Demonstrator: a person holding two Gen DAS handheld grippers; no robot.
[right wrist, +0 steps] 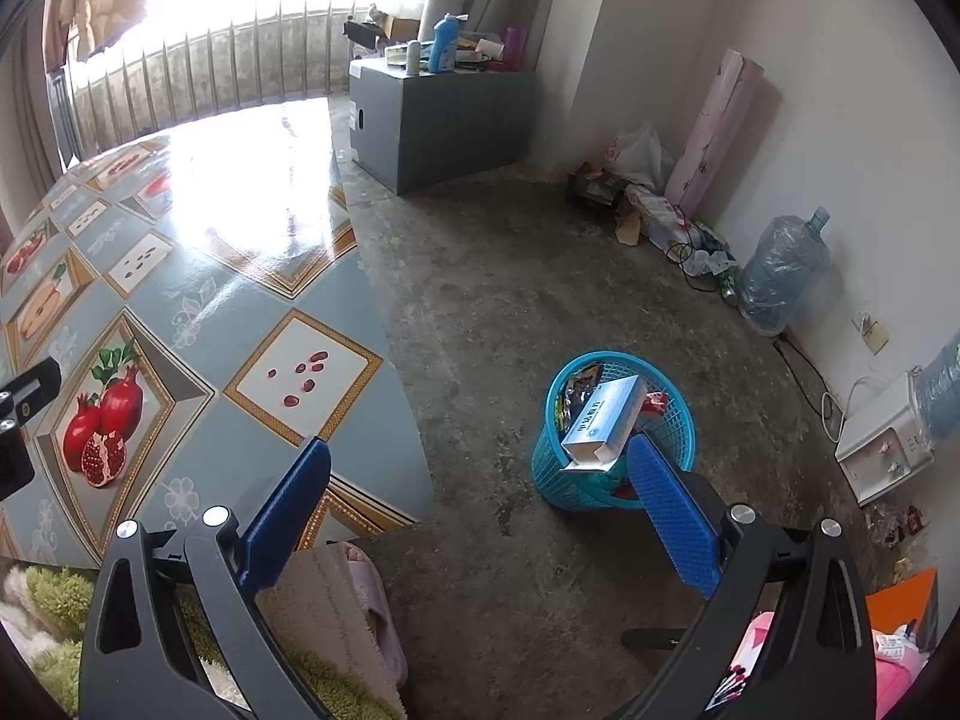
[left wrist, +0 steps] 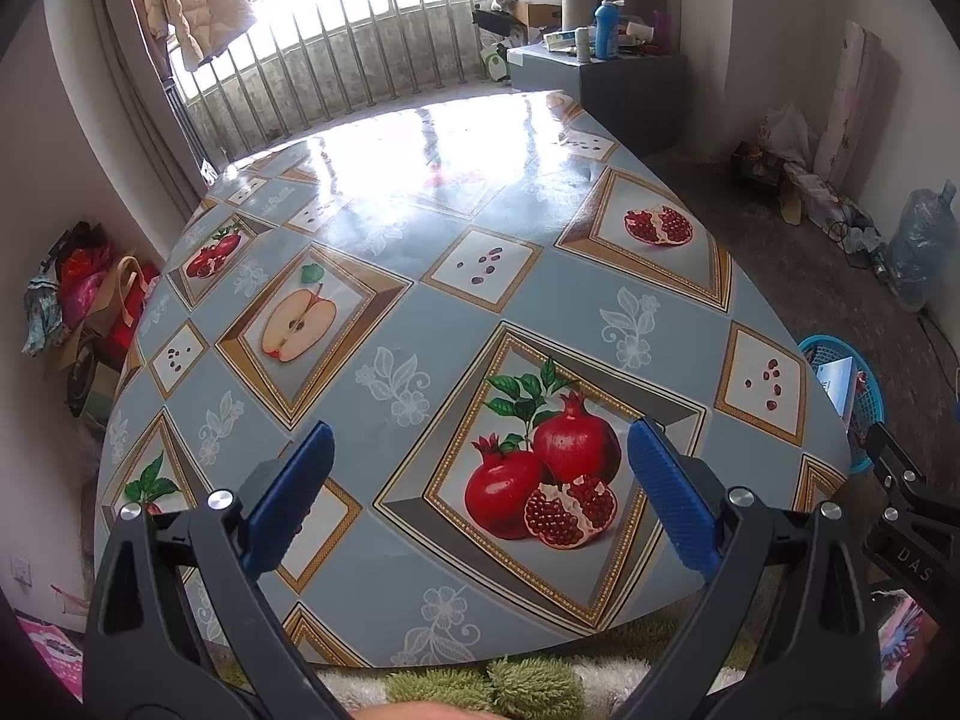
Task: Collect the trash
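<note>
Trash filled the blue basket [right wrist: 615, 441] on the concrete floor [right wrist: 510, 276], right of centre in the right wrist view, with a white-and-blue carton [right wrist: 603, 423] sticking out of its top. Both tongs gaped wide and held nothing: the right tongs [right wrist: 477, 480] hovered low in the frame, between the counter [right wrist: 198, 312] edge and the basket, while the left tongs [left wrist: 480, 468] hung over the counter's pomegranate-patterned cloth, lower centre of the left wrist view.

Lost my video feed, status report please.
Left gripper open, empty, over table. Right gripper open, empty. Blue basket on floor holds white box, wrappers. Nothing blocking.
</note>
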